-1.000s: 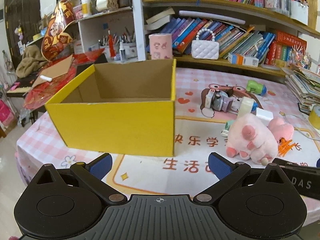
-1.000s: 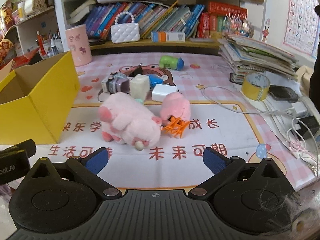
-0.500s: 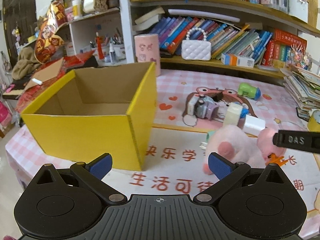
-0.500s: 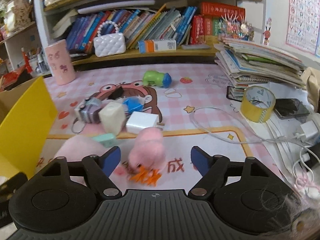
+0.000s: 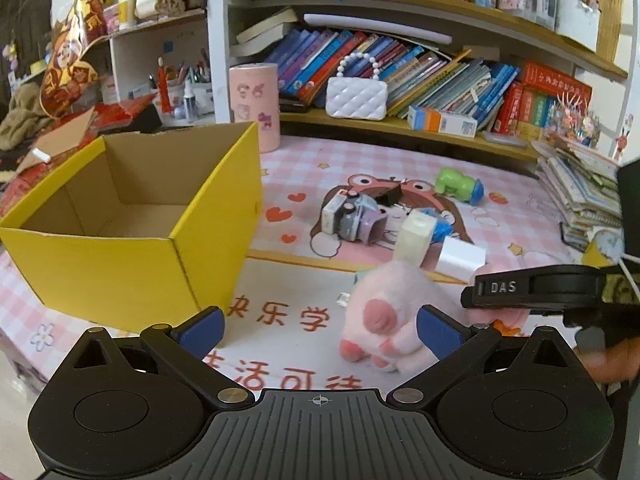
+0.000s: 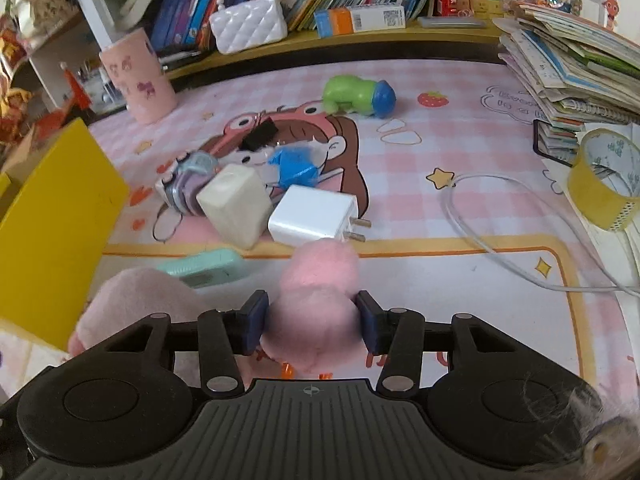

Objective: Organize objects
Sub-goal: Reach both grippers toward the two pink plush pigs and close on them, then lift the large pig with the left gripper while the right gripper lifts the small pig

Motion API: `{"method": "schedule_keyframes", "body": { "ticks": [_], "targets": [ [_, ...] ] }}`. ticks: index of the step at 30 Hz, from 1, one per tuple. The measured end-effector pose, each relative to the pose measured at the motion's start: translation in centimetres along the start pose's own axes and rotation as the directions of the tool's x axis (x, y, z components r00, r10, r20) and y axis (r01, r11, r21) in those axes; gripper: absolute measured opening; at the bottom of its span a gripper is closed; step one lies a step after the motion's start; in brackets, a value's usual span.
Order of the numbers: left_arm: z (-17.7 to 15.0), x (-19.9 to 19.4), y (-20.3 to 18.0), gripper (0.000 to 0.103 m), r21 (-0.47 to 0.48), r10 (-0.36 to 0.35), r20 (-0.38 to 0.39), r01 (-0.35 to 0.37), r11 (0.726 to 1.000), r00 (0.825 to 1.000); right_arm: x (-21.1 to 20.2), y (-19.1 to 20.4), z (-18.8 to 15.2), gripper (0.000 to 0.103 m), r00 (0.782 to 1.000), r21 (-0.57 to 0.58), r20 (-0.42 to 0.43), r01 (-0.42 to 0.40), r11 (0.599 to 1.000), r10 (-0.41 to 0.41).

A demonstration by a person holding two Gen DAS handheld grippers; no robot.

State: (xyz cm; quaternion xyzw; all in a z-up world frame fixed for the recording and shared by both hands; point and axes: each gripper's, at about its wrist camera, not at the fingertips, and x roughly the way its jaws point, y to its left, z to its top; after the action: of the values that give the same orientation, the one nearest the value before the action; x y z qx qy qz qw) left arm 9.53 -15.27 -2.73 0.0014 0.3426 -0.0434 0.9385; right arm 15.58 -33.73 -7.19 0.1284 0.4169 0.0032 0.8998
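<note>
Left wrist view: pink checked cartoon-print tablecloth (image 5: 360,164) fills the scene. Open yellow cardboard box (image 5: 132,240) sits at 9 o'clock, hollow inside, upright. Large pink plush toy (image 5: 386,314) lies at centre-right, just ahead of the left gripper (image 5: 320,328), whose blue-padded fingers (image 5: 202,326) are spread wide with nothing between them. Right gripper (image 5: 532,290) comes in from 3 o'clock, black body marked DAS, over the far side of the plush.

Right wrist view: right gripper (image 6: 312,326) has its blue pads (image 6: 254,322) pinching a small round pink plush toy (image 6: 316,300) at 6 o'clock; whether it is lifted off the cloth is unclear. Large pink plush (image 6: 132,300) sits at 8 o'clock, touching or nearly touching the small one. Yellow box wall (image 6: 52,224) at 9 o'clock. White plug charger (image 6: 314,216) just beyond the small plush, cream rectangular block (image 6: 234,206) beside it at 11 o'clock, mint-green flat device (image 6: 204,268) between block and large plush. Green and blue toy (image 6: 356,94) at 12 o'clock, well apart. Yellow tape roll (image 6: 604,178) at 2 o'clock.
</note>
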Motion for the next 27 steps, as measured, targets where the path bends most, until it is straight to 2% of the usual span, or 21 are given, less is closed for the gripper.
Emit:
{"method": "schedule_keyframes", "body": {
  "ticks": [8, 13, 20, 24, 27],
  "targets": [
    [0.6, 2.3, -1.7, 0.103, -0.035, -0.074, -0.026, 0.073, 0.997, 0.997, -4.7, -2.1, 0.3, 0.044, 0.992, 0.058, 0.116, 0.052, 0.997, -0.058],
    [0.4, 4.1, -2.8, 0.103, -0.055, -0.127, -0.059, 0.124, 0.991, 0.990, -6.7, -3.1, -0.2, 0.044, 0.988, 0.093, 0.134, 0.066, 0.993, -0.078],
    [-0.6, 6.3, -4.6, 0.101, -0.008, -0.102, -0.102, 0.102, 0.995, 0.990, -7.9, -2.8, -1.6, 0.044, 0.989, 0.080, 0.122, 0.072, 0.994, -0.082],
    [-0.8, 6.5, -4.8, 0.080, 0.001, -0.097, -0.119, 0.098, 0.995, 0.988, -8.2, -2.7, -1.8, 0.044, 0.988, 0.063, 0.127, 0.076, 0.995, -0.084],
    [-0.4, 5.7, -4.6, 0.075, 0.010, -0.103, -0.115, 0.104, 0.994, 0.988, -8.4, -2.7, -1.9, 0.044, 0.988, 0.066, 0.129, 0.077, 0.995, -0.085]
  ]
}}
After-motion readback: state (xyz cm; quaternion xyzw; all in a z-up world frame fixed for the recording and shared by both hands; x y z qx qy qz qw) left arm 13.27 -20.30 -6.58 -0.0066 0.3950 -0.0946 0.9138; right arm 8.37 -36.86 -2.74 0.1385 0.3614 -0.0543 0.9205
